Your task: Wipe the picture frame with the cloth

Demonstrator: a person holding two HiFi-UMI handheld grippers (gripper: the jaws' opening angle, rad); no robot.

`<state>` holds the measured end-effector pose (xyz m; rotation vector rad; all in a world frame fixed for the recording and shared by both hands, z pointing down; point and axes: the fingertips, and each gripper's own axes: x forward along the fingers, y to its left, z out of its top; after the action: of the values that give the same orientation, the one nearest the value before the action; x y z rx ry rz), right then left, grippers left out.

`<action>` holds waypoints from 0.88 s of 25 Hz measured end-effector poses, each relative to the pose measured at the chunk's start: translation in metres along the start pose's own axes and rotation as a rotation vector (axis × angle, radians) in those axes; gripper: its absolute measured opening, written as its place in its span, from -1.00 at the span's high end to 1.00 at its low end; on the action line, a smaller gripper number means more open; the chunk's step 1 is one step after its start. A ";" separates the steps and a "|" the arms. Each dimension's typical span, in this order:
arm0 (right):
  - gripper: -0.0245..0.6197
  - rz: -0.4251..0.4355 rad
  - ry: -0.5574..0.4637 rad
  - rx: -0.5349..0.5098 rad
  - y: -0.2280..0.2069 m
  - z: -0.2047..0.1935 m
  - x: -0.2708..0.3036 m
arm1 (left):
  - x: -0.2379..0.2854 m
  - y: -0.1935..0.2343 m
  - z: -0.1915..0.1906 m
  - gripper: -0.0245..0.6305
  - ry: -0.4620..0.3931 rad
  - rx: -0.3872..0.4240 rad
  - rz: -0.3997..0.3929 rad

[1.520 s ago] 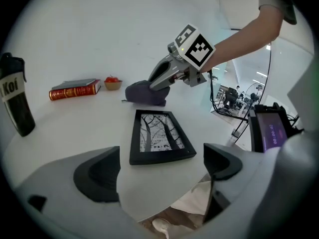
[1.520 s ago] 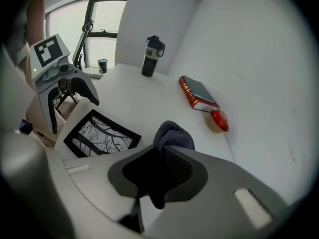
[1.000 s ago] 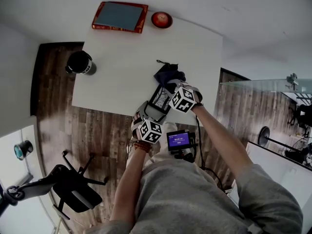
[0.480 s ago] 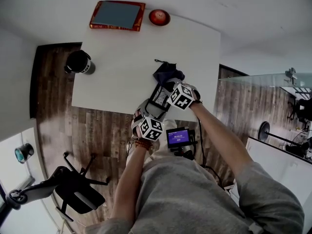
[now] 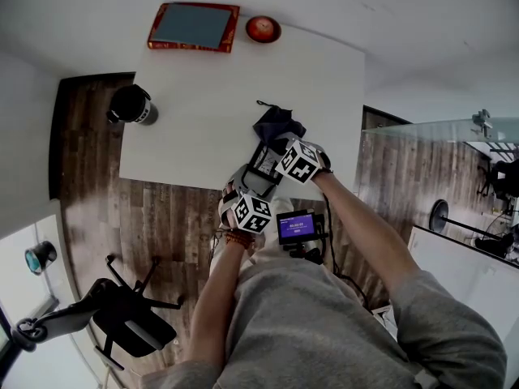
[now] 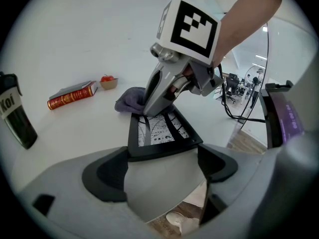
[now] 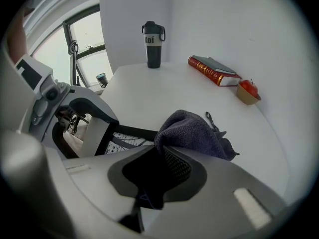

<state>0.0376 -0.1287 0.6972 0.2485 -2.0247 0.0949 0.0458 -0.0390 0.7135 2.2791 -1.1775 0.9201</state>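
While the picture frame [image 6: 162,133] is clamped by left tongs [image 6: 162,171], cloth [image 7: 194,133] is gripped by right tongs [image 7: 162,172]. Frame's far edge is touched by cloth.

A table [image 5: 227,87] carries everything. Along its far edge a book [image 5: 193,27] lies at the left, with a small bowl [image 5: 263,29] just to its right. A bottle [image 5: 132,104] stands upright at the table's left edge, well apart from both. At the near edge, toward the right, a picture frame [image 5: 264,162] sits between the jaws of the left gripper [image 6: 162,156], which comes in from the near side. A cloth [image 5: 276,123] lies bunched at the frame's far end, touching it, pinched in the right gripper [image 7: 157,171].
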 end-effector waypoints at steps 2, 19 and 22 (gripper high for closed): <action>0.75 0.008 -0.001 0.000 0.002 0.000 0.000 | 0.001 0.000 0.000 -0.43 0.000 0.000 -0.001; 0.75 0.044 -0.012 0.033 0.032 0.006 0.000 | 0.001 0.000 0.000 -0.43 -0.002 0.001 0.000; 0.75 0.076 -0.016 0.025 0.044 0.007 0.000 | 0.001 0.000 0.000 -0.43 -0.003 0.002 0.003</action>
<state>0.0217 -0.0872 0.6956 0.1882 -2.0506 0.1659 0.0466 -0.0392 0.7140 2.2814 -1.1816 0.9196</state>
